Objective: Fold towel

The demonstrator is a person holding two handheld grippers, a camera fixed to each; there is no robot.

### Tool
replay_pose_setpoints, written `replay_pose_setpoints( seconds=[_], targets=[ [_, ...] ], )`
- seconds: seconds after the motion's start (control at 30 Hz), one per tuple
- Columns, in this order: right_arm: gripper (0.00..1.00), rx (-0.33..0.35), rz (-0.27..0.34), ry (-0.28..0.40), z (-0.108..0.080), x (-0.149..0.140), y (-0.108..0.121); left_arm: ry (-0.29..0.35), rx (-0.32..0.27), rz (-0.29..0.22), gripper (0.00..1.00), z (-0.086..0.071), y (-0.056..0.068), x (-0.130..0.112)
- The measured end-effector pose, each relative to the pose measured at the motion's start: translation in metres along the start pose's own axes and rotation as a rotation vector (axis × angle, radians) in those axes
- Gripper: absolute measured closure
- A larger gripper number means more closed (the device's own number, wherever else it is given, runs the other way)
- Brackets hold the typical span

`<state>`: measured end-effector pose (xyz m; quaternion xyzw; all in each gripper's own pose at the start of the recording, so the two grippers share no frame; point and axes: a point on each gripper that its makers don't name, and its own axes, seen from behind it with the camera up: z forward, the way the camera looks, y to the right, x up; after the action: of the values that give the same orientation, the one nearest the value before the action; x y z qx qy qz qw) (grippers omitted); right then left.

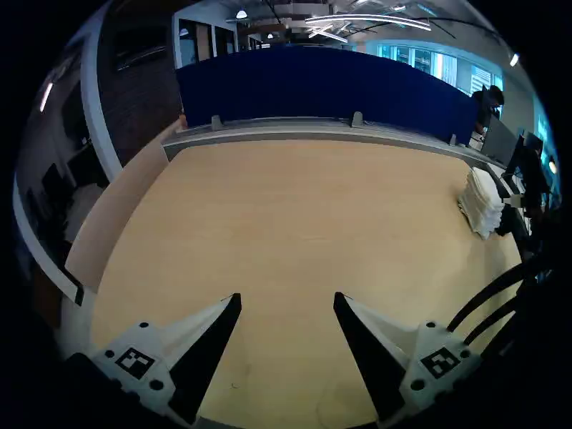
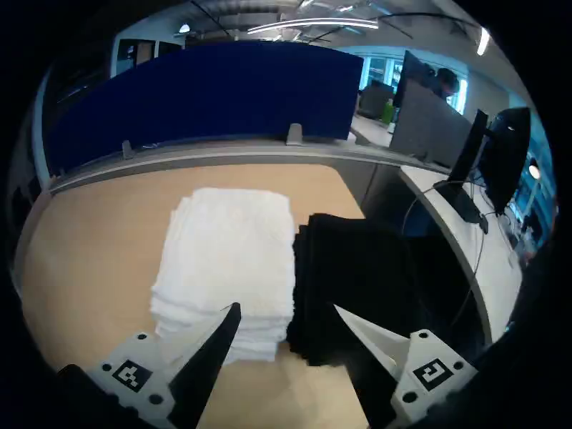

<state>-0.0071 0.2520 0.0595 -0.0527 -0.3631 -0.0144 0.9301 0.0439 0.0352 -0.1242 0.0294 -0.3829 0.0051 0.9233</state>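
While the left gripper hangs over a bare stretch of the pale wooden bench, its two fingers stand spread wide with only wood showing in the gap between them. From this gripper the white towel stack lies well apart, far off toward the right edge of the bench. A blue partition runs along the bench's back edge.

In the right gripper view the right gripper is likewise spread, pinching nothing. It sits just in front of two piles that lie side by side: the white towel stack, neatly folded, and a black towel stack touching or nearly touching it on the right. One fingertip overlaps the front edge of the white pile and the other overlaps the black pile, so the seam between the piles lies in the gap. Whether either finger touches cloth cannot be told. A monitor stands on the neighbouring desk to the right.
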Motion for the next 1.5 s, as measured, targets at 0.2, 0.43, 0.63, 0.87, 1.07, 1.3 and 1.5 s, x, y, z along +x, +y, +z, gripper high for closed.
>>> replay_pose_setpoints(
  seconds=[0.2,0.43,0.63,0.87,1.07,1.3,1.5],
  targets=[
    [0.03,0.063,-0.017,0.02,0.004,0.016,-0.028,0.002,0.002,0.0,0.04,-0.002,-0.002,0.001],
    [0.02,0.128,-0.03,0.008,0.013,0.023,-0.056,0.0,0.013,-0.01,0.04,-0.004,-0.008,-0.002],
    [0.02,0.166,-0.042,-0.038,0.022,0.007,-0.068,-0.002,0.024,-0.014,0.04,-0.004,-0.013,-0.005],
    [0.02,0.183,-0.087,-0.093,0.025,-0.023,-0.076,-0.005,0.03,-0.008,0.04,-0.003,-0.014,-0.006],
    [0.02,0.19,-0.09,-0.097,0.025,-0.028,-0.074,-0.005,0.027,-0.007,0.04,-0.001,-0.012,-0.003],
    [0.02,0.183,-0.08,-0.023,0.02,0.007,-0.071,-0.004,0.025,-0.004,0.04,0.001,-0.011,-0.001],
    [0.02,0.188,-0.073,0.022,0.025,0.042,-0.071,-0.005,0.025,-0.006,0.04,0.004,-0.009,-0.001]
  ],
)
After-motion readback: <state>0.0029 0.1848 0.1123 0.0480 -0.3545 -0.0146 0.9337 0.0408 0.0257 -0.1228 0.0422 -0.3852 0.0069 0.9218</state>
